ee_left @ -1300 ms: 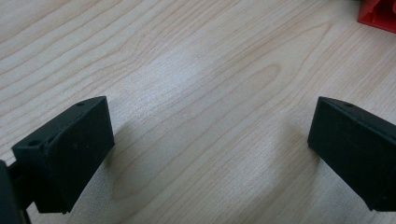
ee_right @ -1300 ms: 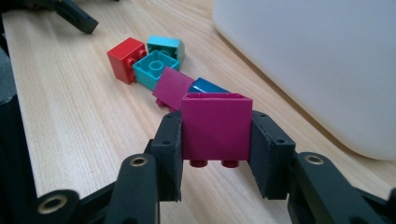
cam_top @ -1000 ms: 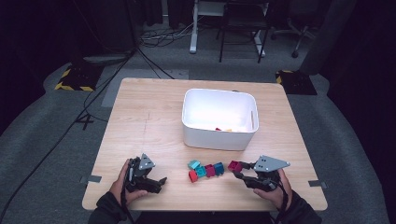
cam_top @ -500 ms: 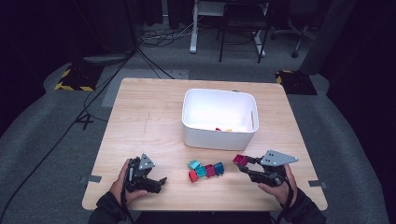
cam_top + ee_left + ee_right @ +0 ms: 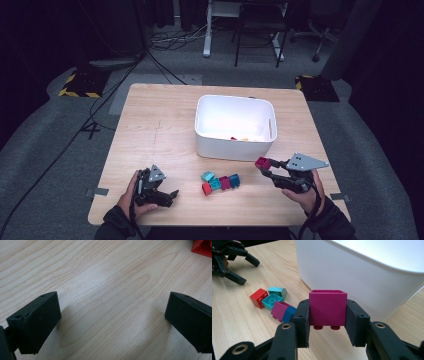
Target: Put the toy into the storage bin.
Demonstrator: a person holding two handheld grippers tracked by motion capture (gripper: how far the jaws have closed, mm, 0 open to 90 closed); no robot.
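1. Right gripper (image 5: 327, 322) clamps a magenta brick (image 5: 327, 308) squarely between its pads, lifted off the worktop (image 5: 165, 125).
2. White bin (image 5: 372, 277) stands just beyond it.
3. Left gripper (image 5: 112, 320) gapes, nothing between.

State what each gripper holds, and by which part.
The right gripper clamps a magenta brick by its two opposite side walls, studs pointing down. The left gripper is open, holding nothing.

A light wooden table (image 5: 165, 120) stands on grey carpet (image 5: 55, 145) in a dark room. Beyond its far edge are a white desk leg (image 5: 206, 30) and a black chair (image 5: 257, 30); cables (image 5: 165, 37) trail leftward, with yellow-black striped tape (image 5: 77, 87) at both far corners.
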